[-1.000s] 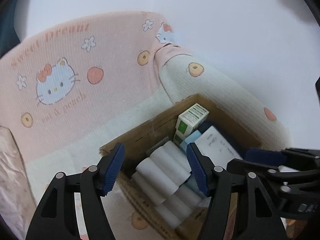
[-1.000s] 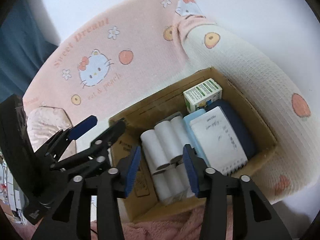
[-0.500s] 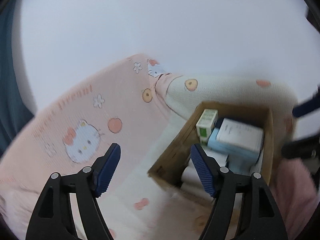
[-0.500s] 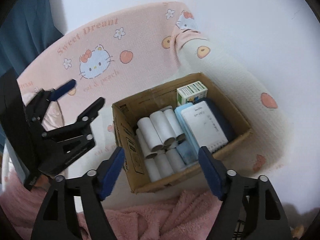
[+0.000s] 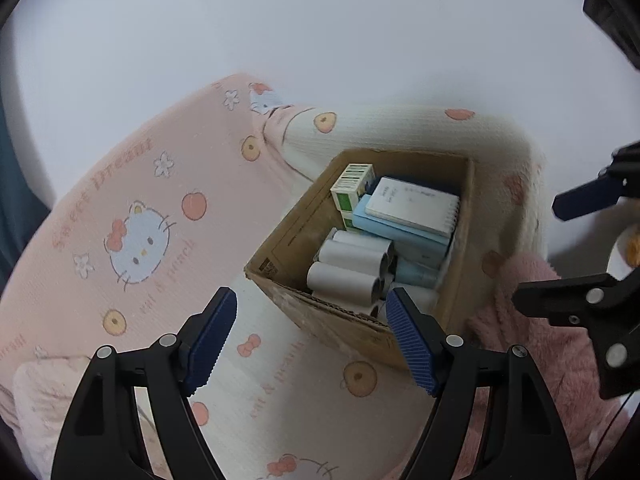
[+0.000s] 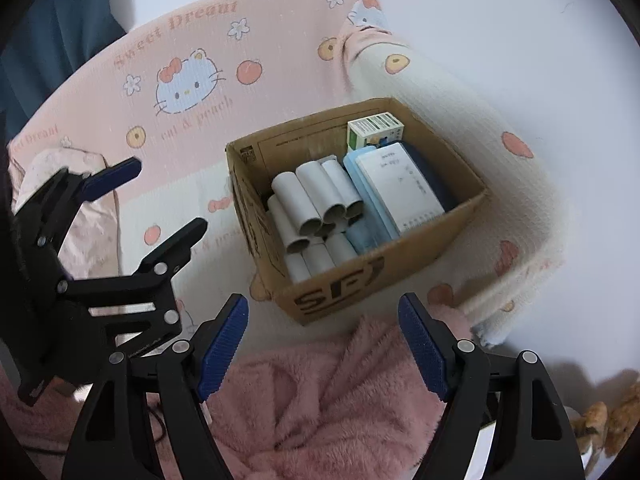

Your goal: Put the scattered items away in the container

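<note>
A brown cardboard box [image 5: 340, 324] [image 6: 340, 292] stands on a bed. In it lie several white paper tubes [image 5: 348, 264] [image 6: 316, 196], a light blue box [image 6: 360, 216], a white notebook [image 5: 416, 204] [image 6: 400, 188] and a small green-and-white carton [image 5: 352, 188] [image 6: 374, 128]. My left gripper [image 5: 311, 300] [image 6: 160, 204] hovers off the box's near left corner; its jaws are opening with nothing between them. My right gripper [image 6: 323, 308] [image 5: 540, 250] hangs open and empty before the box's printed front wall.
The bed wears a pink and cream cartoon-cat sheet [image 6: 188, 88]. A fluffy pink blanket [image 6: 320, 392] is bunched in front of the box. A white wall rises behind, a dark blue curtain [image 6: 52, 40] at far left, and something brown and fuzzy [image 6: 600, 420] at lower right.
Both grippers have drawn back from over the box, which now looks smaller and farther. The right gripper's jaws went from narrow above the tubes to wide; the left view rolled.
</note>
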The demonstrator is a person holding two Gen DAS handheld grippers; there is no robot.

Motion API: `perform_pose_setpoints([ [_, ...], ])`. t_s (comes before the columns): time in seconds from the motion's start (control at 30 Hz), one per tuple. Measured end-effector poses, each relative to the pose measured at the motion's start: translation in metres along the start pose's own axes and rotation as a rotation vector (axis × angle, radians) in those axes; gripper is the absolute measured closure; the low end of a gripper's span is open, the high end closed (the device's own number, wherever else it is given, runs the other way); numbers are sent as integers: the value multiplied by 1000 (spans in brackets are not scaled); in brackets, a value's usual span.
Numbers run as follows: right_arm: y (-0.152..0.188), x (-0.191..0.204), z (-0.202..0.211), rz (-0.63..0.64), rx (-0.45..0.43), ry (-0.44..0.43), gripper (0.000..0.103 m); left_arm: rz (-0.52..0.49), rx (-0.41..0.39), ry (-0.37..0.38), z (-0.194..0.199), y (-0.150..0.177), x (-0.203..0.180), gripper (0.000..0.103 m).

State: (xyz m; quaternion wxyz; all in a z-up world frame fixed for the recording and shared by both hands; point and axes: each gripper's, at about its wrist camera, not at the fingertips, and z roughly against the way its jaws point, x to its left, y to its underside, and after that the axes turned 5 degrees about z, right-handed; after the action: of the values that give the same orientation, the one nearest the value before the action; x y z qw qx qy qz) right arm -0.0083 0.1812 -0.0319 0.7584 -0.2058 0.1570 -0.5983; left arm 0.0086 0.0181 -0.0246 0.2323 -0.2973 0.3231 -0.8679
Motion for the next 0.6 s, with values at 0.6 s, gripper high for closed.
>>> perform_pose_setpoints([
  [0.6,-12,6,6,43,-7,30,16,174,52,4,-5,1,27,23],
])
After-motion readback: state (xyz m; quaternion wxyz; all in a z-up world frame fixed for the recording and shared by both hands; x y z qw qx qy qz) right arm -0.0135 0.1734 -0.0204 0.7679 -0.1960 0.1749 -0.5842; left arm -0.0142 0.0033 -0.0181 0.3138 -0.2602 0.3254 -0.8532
